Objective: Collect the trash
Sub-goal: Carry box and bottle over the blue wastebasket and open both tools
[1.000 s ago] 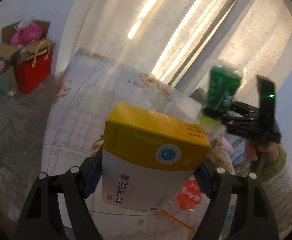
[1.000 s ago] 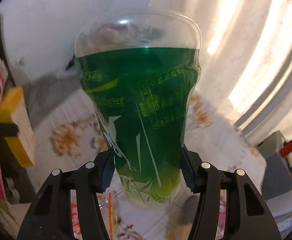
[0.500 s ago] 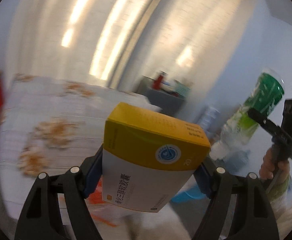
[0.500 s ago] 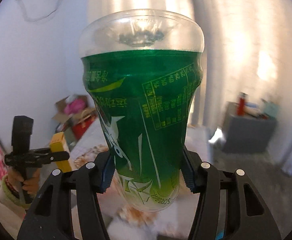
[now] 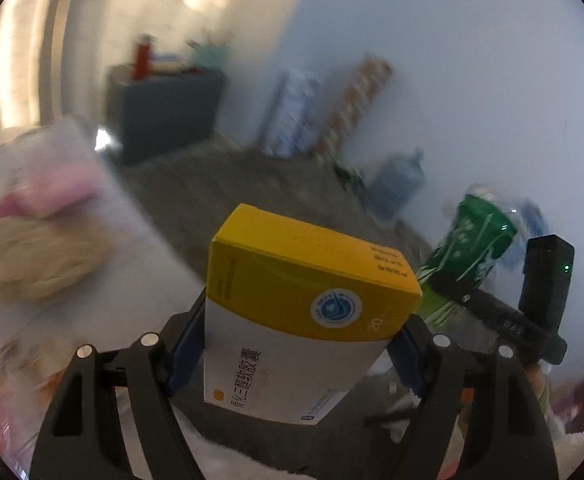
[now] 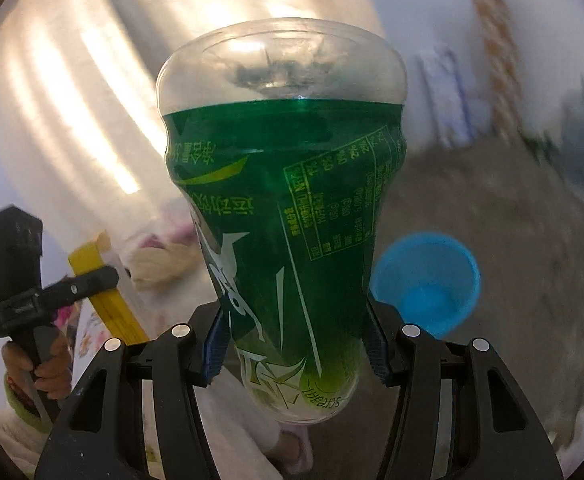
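Note:
My left gripper is shut on a yellow and white medicine box and holds it in the air. My right gripper is shut on a green-labelled plastic bottle, its clear base pointing away from the camera. A blue bin stands on the floor below and to the right of the bottle. The right gripper and bottle show at the right of the left wrist view. The left gripper and the box show at the left of the right wrist view.
A table with a floral cloth lies at the left. A dark cabinet stands by the far wall. Rolled mats and a water jug lean at the white wall. The floor is grey concrete.
Both grippers have swung to the right, away from the table and curtain, toward the floor and wall. The blue bin has come into the right wrist view. Both grips are unchanged.

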The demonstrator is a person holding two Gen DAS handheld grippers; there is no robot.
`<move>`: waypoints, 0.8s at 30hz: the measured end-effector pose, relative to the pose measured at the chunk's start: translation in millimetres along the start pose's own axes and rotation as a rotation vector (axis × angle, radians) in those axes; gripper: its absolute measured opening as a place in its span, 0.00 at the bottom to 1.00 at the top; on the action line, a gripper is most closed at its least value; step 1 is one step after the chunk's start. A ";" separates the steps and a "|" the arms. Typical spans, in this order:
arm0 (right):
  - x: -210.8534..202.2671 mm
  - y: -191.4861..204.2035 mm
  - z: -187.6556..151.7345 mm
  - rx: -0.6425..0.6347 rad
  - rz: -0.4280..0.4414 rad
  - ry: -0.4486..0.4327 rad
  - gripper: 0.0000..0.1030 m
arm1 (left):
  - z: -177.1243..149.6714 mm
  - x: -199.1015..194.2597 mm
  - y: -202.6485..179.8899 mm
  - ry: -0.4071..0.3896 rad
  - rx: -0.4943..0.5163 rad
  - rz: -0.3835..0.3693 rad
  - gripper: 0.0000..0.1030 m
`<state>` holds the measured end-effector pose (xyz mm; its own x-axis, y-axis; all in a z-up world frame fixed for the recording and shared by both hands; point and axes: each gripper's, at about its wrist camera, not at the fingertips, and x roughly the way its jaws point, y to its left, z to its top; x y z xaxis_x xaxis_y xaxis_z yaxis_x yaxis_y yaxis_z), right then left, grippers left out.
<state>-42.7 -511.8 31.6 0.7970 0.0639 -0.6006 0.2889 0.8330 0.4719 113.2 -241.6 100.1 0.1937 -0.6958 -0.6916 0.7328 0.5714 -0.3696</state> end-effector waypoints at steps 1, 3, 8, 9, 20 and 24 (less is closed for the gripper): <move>6.8 -13.7 -3.3 0.031 -0.003 0.020 0.52 | 5.9 26.2 -8.7 0.046 0.013 -0.001 0.74; 26.9 -43.4 -8.8 0.088 -0.012 0.065 0.52 | 11.6 65.2 -23.3 0.111 0.025 -0.005 0.74; 82.5 -103.9 -1.4 0.218 0.012 0.171 0.52 | 24.6 178.5 -31.5 0.291 -0.020 0.023 0.74; 92.7 -117.4 2.6 0.239 0.022 0.193 0.52 | 30.0 198.9 -28.7 0.319 -0.032 0.030 0.74; 259.8 -239.0 58.4 0.362 -0.084 0.437 0.60 | 81.1 354.4 17.3 0.427 -0.239 0.174 0.89; 293.0 -267.8 53.4 0.427 -0.114 0.430 0.60 | 79.3 344.7 43.4 0.414 -0.329 0.128 0.89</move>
<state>141.8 -745.4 -236.3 0.4895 0.2772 -0.8268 0.6172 0.5596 0.5530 263.5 -491.1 -105.2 -0.0537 -0.4198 -0.9060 0.4644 0.7928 -0.3948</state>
